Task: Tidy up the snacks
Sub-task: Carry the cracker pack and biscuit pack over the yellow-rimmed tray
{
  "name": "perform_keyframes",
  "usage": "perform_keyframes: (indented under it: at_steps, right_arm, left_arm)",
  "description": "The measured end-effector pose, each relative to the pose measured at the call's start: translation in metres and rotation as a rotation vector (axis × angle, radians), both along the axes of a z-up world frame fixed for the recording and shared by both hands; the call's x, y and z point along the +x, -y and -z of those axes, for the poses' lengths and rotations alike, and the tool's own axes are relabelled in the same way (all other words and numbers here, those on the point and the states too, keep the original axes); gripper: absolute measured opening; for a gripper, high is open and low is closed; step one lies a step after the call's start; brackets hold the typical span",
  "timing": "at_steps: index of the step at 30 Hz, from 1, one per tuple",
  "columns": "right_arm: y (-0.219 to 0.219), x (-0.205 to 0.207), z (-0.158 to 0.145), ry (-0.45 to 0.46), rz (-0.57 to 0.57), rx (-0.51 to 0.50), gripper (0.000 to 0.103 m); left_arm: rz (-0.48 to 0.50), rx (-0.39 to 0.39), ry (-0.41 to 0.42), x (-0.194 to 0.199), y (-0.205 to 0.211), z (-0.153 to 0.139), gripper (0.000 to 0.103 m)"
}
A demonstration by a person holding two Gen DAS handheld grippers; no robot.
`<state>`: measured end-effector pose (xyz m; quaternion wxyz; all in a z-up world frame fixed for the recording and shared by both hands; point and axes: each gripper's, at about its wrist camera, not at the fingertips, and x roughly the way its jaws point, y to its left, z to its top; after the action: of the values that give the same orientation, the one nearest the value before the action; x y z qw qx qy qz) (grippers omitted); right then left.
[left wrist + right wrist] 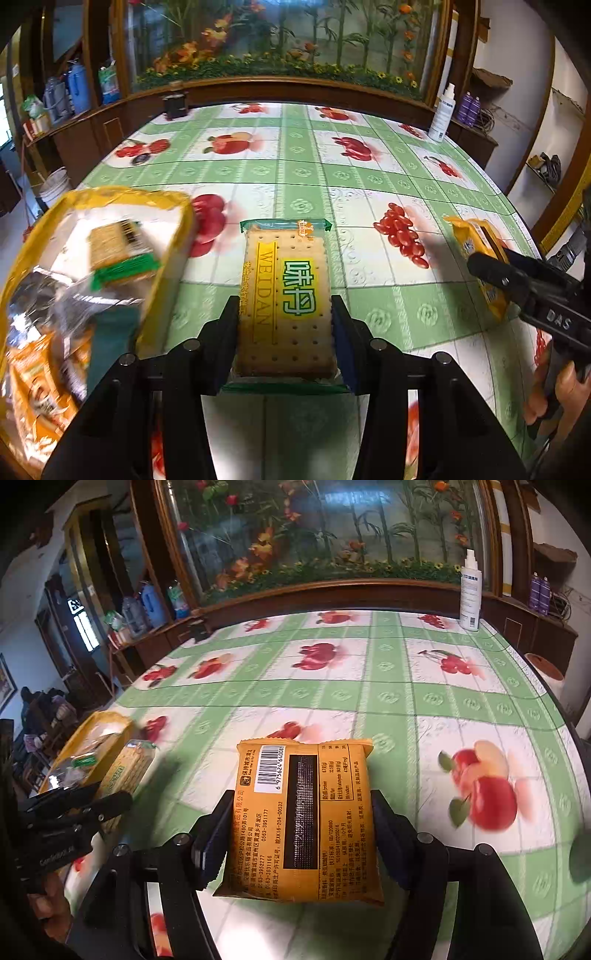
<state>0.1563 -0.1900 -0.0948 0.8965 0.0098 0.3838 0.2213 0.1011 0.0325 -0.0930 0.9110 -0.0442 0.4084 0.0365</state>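
A cracker packet (pixel 286 302) is clamped in the left tool (pixel 284 332), long axis pointing away along the fingers; an orange snack pack (pixel 303 823) is clamped likewise in the right tool (pixel 301 834). The yellow-rimmed bag (pixel 168 236) of snacks is seen at the worktop's left edge, just beside the left tool, which is judged the nearer. Beyond are seen the fruit-print worktop (pixel 314 173), a spray bottle (pixel 470 590) at its far right corner, and a planted glass cabinet (pixel 288 40).

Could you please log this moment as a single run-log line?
left gripper: shut on cracker pack | right gripper: shut on orange packet | yellow bin: left, holds snacks | table
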Motion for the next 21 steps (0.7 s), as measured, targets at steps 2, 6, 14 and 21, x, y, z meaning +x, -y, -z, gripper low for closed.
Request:
perform_keyframes:
  at_steps: [2,6,14,21]
  right_arm:
    - [-0.004,-0.015,-0.004,0.000,-0.022,0.036,0.071]
    - [-0.016,-0.039,-0.011,-0.006,-0.076,0.083,0.071]
    - [-0.050,-0.075,-0.018,0.000,-0.180,0.089,0.071]
    - [-0.082,-0.092,-0.027,0.013,-0.251,0.083,0.071]
  left_arm:
    - [-0.024,0.018,0.010,-0.012,-0.005,-0.005,0.045]
    - [-0.072,0.057,0.035,-0.035,-0.015,-0.015,0.045]
    - [-0.164,0.084,0.056,-0.064,-0.040,-0.026,0.045]
    - [-0.222,0.093,0.063,-0.084,-0.062,-0.026,0.045]
